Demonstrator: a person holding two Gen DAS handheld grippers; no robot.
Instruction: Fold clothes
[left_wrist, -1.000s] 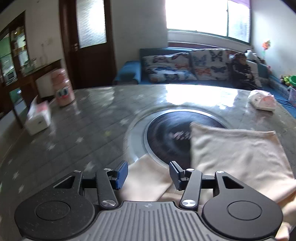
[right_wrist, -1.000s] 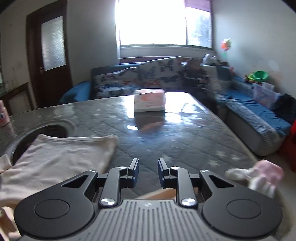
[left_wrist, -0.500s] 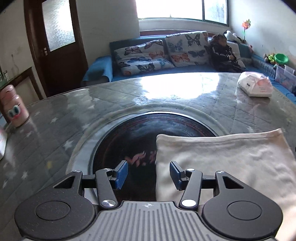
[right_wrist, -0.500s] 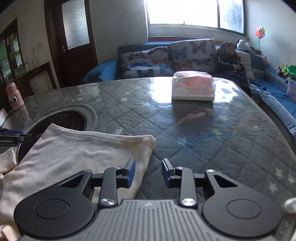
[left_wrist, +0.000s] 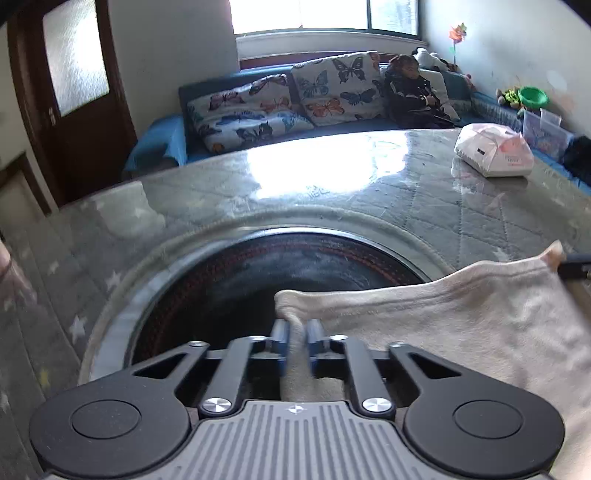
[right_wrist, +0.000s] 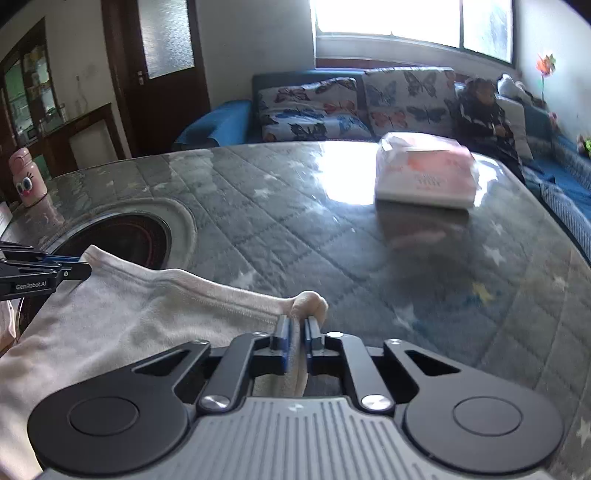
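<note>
Both grippers, left gripper (left_wrist: 295, 341) and right gripper (right_wrist: 297, 338), clamped (fingers nearly together).

Bare quilted tabletop (right_wrist: 369, 266) open ahead of the right claw (right_wrist: 295, 334), tissue pack (right_wrist: 424, 173) blocking farther ahead to its right, dark round recess (left_wrist: 280, 280) directly ahead of the left claw (left_wrist: 295, 341), pink bottle (right_wrist: 26, 177) far left

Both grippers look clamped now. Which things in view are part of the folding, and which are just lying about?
Part of the job:
cream garment
left gripper, shut on its left corner
right gripper, shut on its right corner

Lying about:
tissue pack
pink bottle
round black inset in the table
</note>
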